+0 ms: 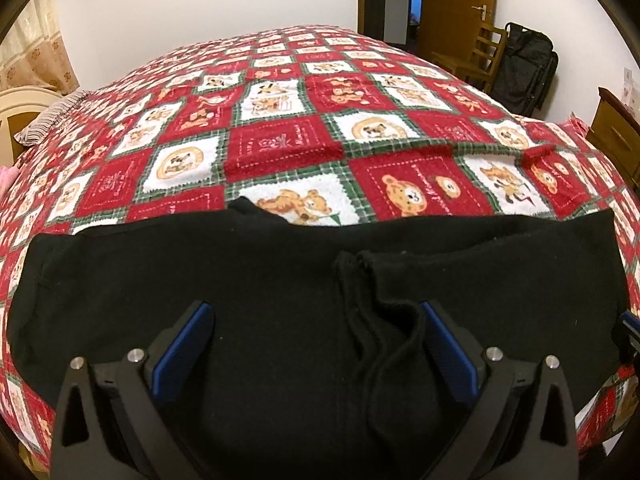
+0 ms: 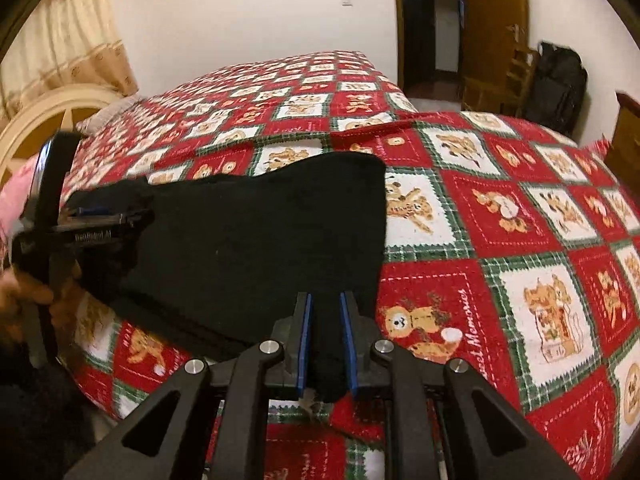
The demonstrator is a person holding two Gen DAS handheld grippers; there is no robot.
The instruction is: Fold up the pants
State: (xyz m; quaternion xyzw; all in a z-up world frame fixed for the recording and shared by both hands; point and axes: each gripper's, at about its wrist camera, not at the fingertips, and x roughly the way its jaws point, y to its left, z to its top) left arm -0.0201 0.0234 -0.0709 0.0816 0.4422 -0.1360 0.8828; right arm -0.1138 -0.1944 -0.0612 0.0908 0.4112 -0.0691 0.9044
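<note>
Nearest me, my right gripper [image 2: 325, 300] has its fingers drawn close and pinching a bunched edge of the black pants [image 2: 256, 240], the cloth pressed between the blue pads. My left gripper [image 1: 316, 312] hangs with fingers spread wide over the pants [image 1: 280, 280], nothing between them; a loose rumple with a drawstring lies just beside its right finger. The pants lie flat across the near edge of the bed, on the red teddy-bear quilt [image 1: 304, 140]. I judge the fabric soft, limp and light: it will sag and drag, so I'd take hems or waistband corners, not the middle. Beyond, a wooden door [image 1: 456, 4].
</note>
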